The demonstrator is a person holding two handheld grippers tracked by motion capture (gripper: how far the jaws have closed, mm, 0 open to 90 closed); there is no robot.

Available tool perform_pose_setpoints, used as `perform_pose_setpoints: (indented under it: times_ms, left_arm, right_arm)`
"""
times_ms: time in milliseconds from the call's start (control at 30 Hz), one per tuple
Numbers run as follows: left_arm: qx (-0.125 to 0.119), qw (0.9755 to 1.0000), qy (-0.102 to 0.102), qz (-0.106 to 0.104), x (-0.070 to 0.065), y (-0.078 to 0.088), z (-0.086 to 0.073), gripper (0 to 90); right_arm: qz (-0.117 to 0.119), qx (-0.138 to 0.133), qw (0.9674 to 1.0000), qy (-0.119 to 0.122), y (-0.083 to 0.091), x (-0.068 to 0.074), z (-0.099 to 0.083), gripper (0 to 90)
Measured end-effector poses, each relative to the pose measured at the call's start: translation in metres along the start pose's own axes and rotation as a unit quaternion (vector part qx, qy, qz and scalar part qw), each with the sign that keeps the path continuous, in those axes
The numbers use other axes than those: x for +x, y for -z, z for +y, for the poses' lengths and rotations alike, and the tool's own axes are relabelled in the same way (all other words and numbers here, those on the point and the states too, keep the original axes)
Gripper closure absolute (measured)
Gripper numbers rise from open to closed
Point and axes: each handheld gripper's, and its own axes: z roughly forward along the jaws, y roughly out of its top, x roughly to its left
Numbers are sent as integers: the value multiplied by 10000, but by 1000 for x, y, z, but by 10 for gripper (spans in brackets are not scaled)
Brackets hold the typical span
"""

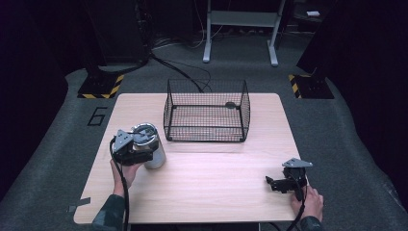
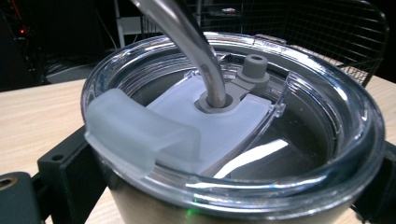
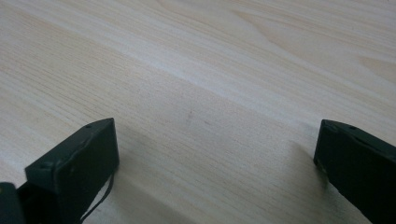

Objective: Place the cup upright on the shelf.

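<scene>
- Left gripper (image 1: 139,144) is clamped on the cup (image 2: 233,140), with one black jaw on each side of the steel body, just under the clear lid (image 2: 327,107). The cup stands on the bench (image 1: 216,178) at its left side, near the front left corner of the basket (image 1: 207,110).
- Right gripper (image 1: 275,183) rests low on the bench at the right front, with its jaws wide apart and nothing between them.
- Risk, as I judge it: the jaws hold a smooth, round metal wall, so the cup can slip or turn in the grip when it is lifted.
- The hold is high on the body, so the cup can swing or tilt if the hand moves fast.
- The bent straw (image 2: 191,42) rises above the lid; if the cup goes to the basket, the straw or the cup's bottom can catch on the wire rim.
- I cannot tell if there is liquid inside; if there is, a tilt can let it out around the straw hole.
- The bench is light wood, smooth and matte, with rounded corners.
- The room is dark, with a grey carpet floor (image 1: 337,144), black stands with yellow-black stripes, cables, and a white frame at the back.
</scene>
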Motion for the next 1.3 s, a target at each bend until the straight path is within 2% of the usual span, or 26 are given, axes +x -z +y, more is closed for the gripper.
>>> perform_pose_setpoints:
  times_ms: [133,333,433,467,567,667,1300]
  left_arm:
    - [-45,9999,40,-98,-1,4,8,39]
    - [6,9995,-57,-313,-4,11,22,39]
    - [-50,9993,-59,-356,-9,12,28,39]
    - [-33,9991,-144,-390,-9,13,30,39]
    - [-42,9987,-175,-479,-13,13,36,39]
    - [-37,9980,-258,-578,-14,13,41,39]
    - [-95,9946,-332,-975,-28,1,69,38]
  right_arm:
    - [0,-2,10000,0,0,0,0,0]
    - [0,0,10000,-2,0,0,0,0]
    - [-1,0,10000,0,0,0,0,0]
    - [1,0,10000,0,0,0,0,0]
    - [-1,1,10000,-1,0,0,0,0]
    - [-1,-1,10000,0,0,0,0,0]
    - [0,0,10000,1,0,0,0,0]
